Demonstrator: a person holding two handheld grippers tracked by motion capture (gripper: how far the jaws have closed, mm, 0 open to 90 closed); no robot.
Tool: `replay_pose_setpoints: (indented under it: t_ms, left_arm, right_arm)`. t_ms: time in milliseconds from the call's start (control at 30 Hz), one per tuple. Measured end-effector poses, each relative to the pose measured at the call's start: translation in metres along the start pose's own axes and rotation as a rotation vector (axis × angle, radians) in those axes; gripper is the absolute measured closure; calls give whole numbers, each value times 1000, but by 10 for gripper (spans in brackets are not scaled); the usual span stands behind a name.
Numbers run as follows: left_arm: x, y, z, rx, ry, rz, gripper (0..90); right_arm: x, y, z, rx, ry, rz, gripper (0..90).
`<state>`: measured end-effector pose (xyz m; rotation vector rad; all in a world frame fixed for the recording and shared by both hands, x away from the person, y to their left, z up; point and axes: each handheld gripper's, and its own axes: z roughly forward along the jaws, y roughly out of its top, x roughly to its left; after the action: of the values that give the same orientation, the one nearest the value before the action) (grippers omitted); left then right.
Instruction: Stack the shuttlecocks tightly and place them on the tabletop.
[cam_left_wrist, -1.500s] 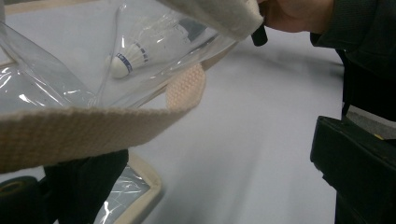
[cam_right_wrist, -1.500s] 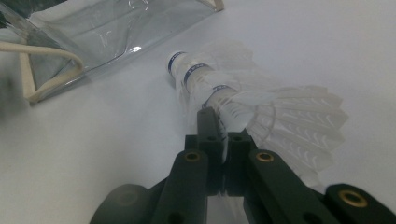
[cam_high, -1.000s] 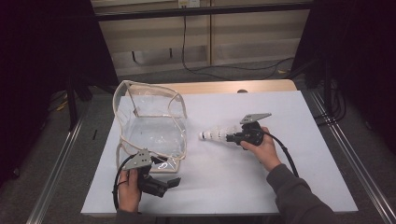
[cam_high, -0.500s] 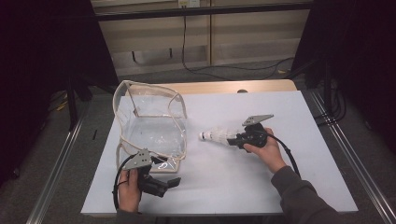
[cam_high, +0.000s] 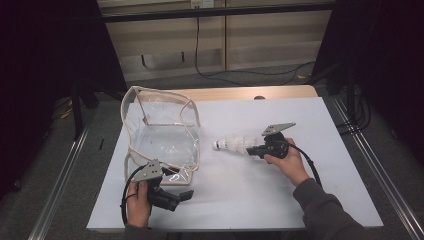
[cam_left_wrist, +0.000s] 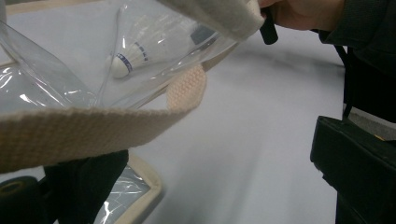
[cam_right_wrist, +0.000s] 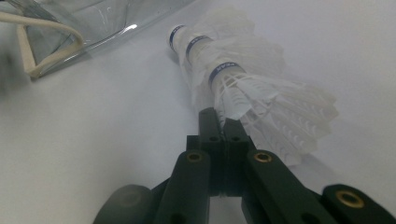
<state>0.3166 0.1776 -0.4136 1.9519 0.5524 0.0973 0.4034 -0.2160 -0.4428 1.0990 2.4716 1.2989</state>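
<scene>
Shuttlecocks (cam_high: 235, 145), three nested into one stack as far as my right gripper view lets me count, sit in my right gripper (cam_high: 256, 150), whose fingers are pressed together on the feather skirt of the rearmost one. The stack pokes out level above the white tabletop (cam_high: 260, 200), cork tips aimed at the clear bag (cam_high: 162, 137), and is near its side but apart from it.

My left gripper (cam_high: 186, 195) is at the bag's near corner. In the left gripper view the beige woven strap (cam_left_wrist: 93, 130) crosses right in front of the camera, but I cannot tell whether those fingers are closed on it or just sitting under it, so I won't claim a grip there.

I judge the stack to be nearly weightless and easy to damage. The feathers are thin and springy; they will bend or splay under a hard squeeze, and the three pieces hold together only by friction, so a jolt could let the front ones slide off. A gentle pinch low on the skirt, close to the blue-banded cork, seems the safest hold, and I would keep the stack level or tip-up.

The bag is soft, floppy plastic with a stiffer woven rim (cam_high: 160, 95). It will sag and fold unless the rim or strap is held up, so I would take it by the webbing, not the slick film.
</scene>
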Motion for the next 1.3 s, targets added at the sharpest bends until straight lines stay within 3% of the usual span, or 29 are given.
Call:
replay_pose_setpoints:
  t_ms: [267, 700, 1033, 1300]
  left_arm:
    - [0, 0, 0, -2, 1, -2, 44]
    - [0, 0, 0, -1, 0, -1, 44]
    - [0, 0, 0, 1, 1, 1, 44]
    - [0, 0, 0, 4, 3, 2, 44]
  right_arm:
    - [1, 3, 3, -27, 28, -14, 900]
    - [3, 5, 12, -19, 29, -29, 887]
    - [4, 4, 7, -23, 13, -34, 726]
    - [3, 1, 2, -37, 18, -6, 578]
